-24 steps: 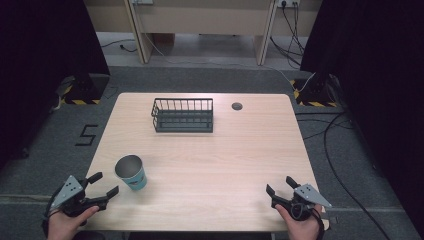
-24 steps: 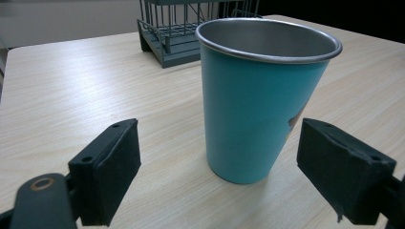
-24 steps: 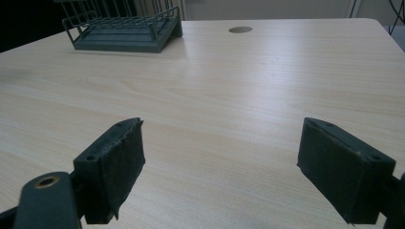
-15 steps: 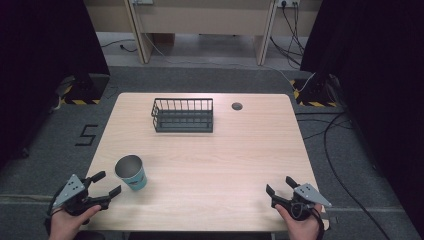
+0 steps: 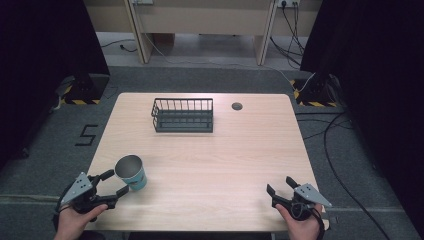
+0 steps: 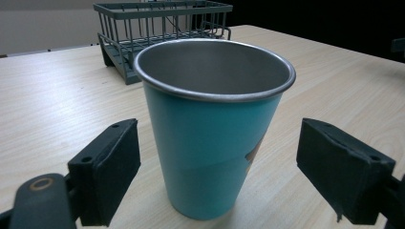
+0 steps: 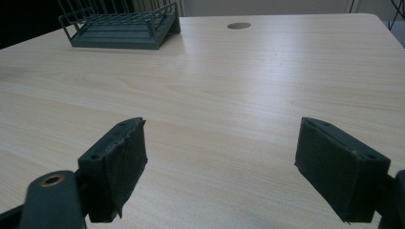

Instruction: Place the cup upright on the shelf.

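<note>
A teal metal cup (image 5: 131,172) (image 6: 213,124) stands upright on the wooden table (image 5: 215,155) near its front left corner. My left gripper (image 5: 115,182) (image 6: 234,171) is open, its jaws on either side of the cup without touching it. At the front right, my right gripper (image 5: 281,186) (image 7: 239,167) is open above bare table with nothing between its jaws. A dark wire rack (image 5: 183,115) (image 6: 157,28) (image 7: 119,24) sits at the back middle of the table.
A round cable hole (image 5: 237,106) (image 7: 239,26) lies right of the rack near the table's back edge. Cables (image 5: 330,135) trail across the floor on the right. A "5" mark (image 5: 86,135) is on the floor to the left.
My left gripper has moved forward and right, so its jaws now flank the cup. The right gripper has stayed where it was.
</note>
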{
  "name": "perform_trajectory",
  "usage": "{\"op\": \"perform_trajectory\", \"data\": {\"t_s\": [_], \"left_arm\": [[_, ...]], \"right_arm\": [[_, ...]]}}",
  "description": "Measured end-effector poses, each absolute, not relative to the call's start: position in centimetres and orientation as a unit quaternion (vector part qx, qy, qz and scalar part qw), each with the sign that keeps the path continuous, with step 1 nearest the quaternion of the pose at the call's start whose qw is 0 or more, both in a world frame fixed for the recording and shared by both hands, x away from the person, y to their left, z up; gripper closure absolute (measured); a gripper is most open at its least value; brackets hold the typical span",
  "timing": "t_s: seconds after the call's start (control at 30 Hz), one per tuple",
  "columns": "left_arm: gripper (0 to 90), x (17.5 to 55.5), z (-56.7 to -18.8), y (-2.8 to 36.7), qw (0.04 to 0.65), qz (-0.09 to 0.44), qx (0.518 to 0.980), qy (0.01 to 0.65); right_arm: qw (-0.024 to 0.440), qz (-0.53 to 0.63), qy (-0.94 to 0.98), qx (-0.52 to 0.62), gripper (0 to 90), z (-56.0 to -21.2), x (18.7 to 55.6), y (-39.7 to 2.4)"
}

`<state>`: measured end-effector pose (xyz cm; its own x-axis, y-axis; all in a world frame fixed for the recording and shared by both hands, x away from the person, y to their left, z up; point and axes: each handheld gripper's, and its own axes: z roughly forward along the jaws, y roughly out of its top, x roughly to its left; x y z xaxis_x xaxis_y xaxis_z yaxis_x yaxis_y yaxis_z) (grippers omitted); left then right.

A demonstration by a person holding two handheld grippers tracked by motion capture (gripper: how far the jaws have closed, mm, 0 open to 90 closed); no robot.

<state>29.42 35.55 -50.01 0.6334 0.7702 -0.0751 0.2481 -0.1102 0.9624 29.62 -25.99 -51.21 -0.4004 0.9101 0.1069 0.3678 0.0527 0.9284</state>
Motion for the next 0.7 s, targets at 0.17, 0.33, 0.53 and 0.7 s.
{"op": "perform_trajectory", "data": {"t_s": [0.17,0.33,0.53,0.7], "left_arm": [[14.2,29.7,-50.0,35.0,0.557,0.231,0.714,0.356],[14.2,30.4,-49.8,34.6,0.536,0.245,0.729,0.348],[14.0,31.2,-49.9,34.2,0.534,0.244,0.732,0.346],[14.1,31.9,-50.0,34.0,0.54,0.236,0.729,0.348]], "right_arm": [[0.271,0.499,0.672,0.476,18.9,-51.2,29.6,-26.0],[0.271,0.497,0.674,0.474,19.1,-51.2,29.7,-26.0],[0.27,0.495,0.675,0.475,19.4,-51.2,29.7,-25.9],[0.273,0.494,0.678,0.471,19.5,-51.2,29.8,-25.9]]}}
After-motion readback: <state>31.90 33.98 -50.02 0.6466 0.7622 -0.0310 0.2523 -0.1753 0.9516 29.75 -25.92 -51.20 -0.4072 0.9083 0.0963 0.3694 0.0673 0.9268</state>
